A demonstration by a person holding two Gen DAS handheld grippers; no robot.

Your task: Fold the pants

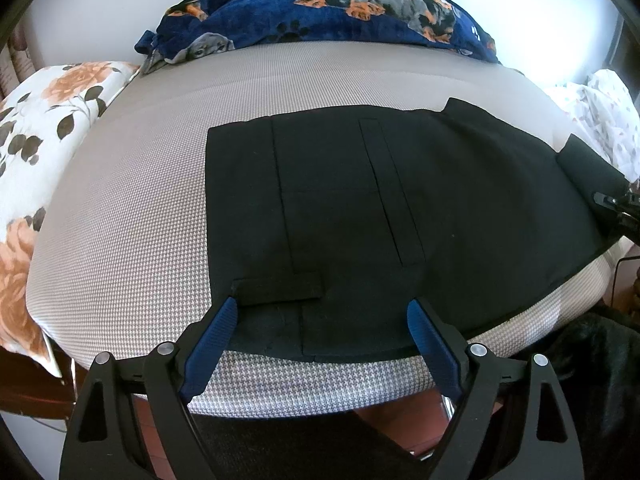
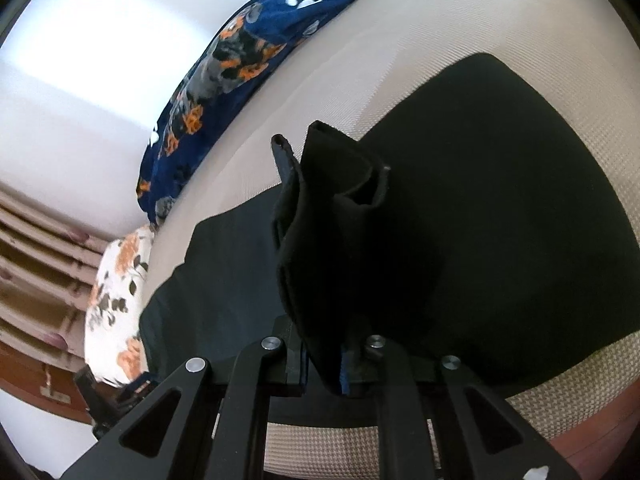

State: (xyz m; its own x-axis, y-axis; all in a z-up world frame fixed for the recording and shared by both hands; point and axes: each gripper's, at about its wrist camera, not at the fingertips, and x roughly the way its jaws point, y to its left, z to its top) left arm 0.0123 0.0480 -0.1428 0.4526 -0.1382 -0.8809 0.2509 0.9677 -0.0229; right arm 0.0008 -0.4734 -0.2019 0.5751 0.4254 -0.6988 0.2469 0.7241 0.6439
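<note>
- Surface: a bed [image 1: 132,216] covered in fine beige-and-white houndstooth fabric fills both views; its near edge curves across the bottom of the left wrist view.
- Room, left wrist view, left to right: a floral pillow [image 1: 44,128] in white with orange roses at 9 o'clock; a navy fleece blanket [image 1: 320,8] printed with dogs and paw marks bunched at 12 o'clock against a plain white wall [image 1: 100,4]; pale patterned bedding [image 1: 600,120] at 3 o'clock. Red-brown floor shows under the bed edge at 6 o'clock.
- Writing: no readable brand, label or text on any item; the paw prints are pattern only.
- Task item: black pants [image 1: 360,208] lie spread flat across the bed, from centre out towards 3 o'clock, seams and a pocket flap visible.
- Left gripper [image 1: 322,312]: jaws stand wide apart, blue pads bare, holding nothing. The near hem of the pants lies between the fingers at 6 o'clock; whether the left fingertip touches the cloth corner cannot be told.
- Right gripper [image 2: 322,376]: jaws nearly closed, clamped on a bunched fold of the pants, which rises from the fingers towards 12 o'clock in its own view. The rest of the garment spreads on the bed beyond, from 9 to 3 o'clock.
</note>
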